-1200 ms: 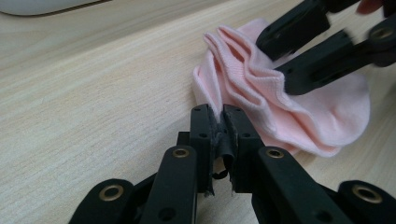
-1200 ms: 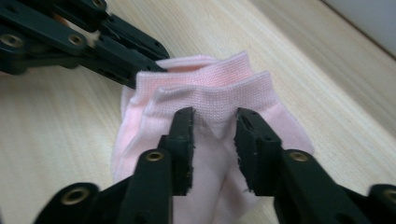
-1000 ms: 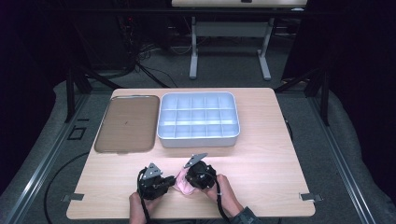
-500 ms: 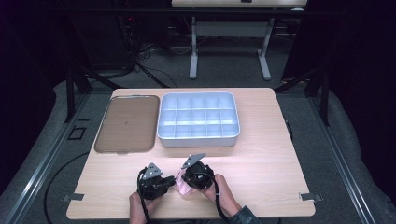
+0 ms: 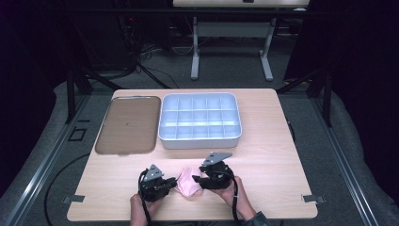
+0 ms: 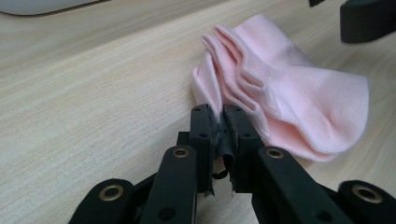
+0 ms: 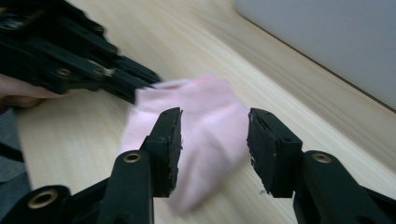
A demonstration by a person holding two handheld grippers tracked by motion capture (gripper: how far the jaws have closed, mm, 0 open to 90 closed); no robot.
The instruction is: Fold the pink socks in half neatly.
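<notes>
A pink sock (image 5: 189,182) lies bunched on the wooden table (image 5: 263,160) near its front edge, between the two hand-held grippers. My left gripper (image 5: 172,183) comes in from the sock's left. In the left gripper view its jaws (image 6: 215,114) are shut on the edge of the sock's cuff (image 6: 285,93). My right gripper (image 5: 197,179) sits at the sock's right side. In the right gripper view it stands open (image 7: 214,133), with the blurred sock (image 7: 210,116) lying beyond and below the gap and the left gripper (image 7: 70,60) at the upper left.
A white compartment bin (image 5: 200,120) stands in the middle of the table, just behind the grippers. A flat brown tray (image 5: 127,125) lies to its left. Bare wood stretches to the right of the bin and the grippers.
My right gripper has shifted a little to the right, so more of the pink sock shows between the grippers. The left gripper has stayed put.
</notes>
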